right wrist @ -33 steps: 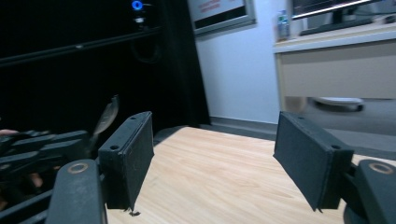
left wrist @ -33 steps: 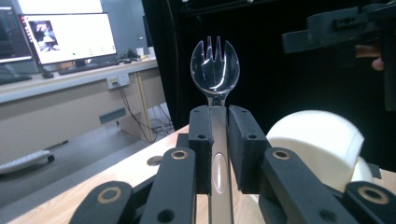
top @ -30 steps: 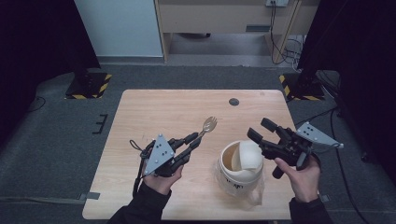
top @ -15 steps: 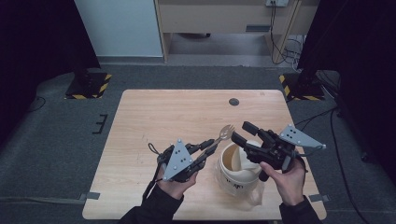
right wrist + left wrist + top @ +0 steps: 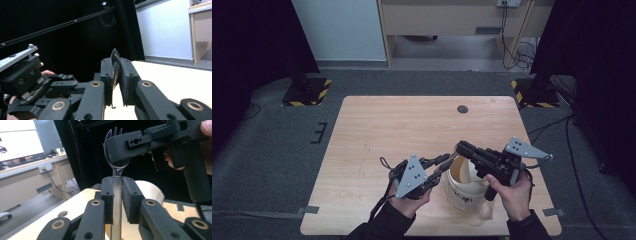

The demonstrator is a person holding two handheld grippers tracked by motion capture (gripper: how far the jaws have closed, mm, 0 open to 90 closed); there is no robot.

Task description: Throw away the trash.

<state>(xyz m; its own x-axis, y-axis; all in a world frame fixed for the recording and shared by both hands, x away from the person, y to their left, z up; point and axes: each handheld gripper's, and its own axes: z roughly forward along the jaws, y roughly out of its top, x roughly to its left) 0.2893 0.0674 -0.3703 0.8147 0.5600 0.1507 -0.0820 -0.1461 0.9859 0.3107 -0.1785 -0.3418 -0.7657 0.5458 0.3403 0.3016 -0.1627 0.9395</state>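
The left gripper [image 5: 117, 195] clamps a clear plastic fork [image 5: 116, 167] by its handle. The right gripper [image 5: 116, 72] has just been closing and now pinches the fork's head. Both meet above a white cup [image 5: 464, 187] on the wooden table [image 5: 377, 130].

Dark print sits low on the side of the white bucket [image 5: 466, 192] by the near edge of the surface [image 5: 377, 130], but it is too small and blurred to read. The monitor [image 5: 18, 140] beyond the far edge glows white, its markings illegible too. No other lettering anywhere.
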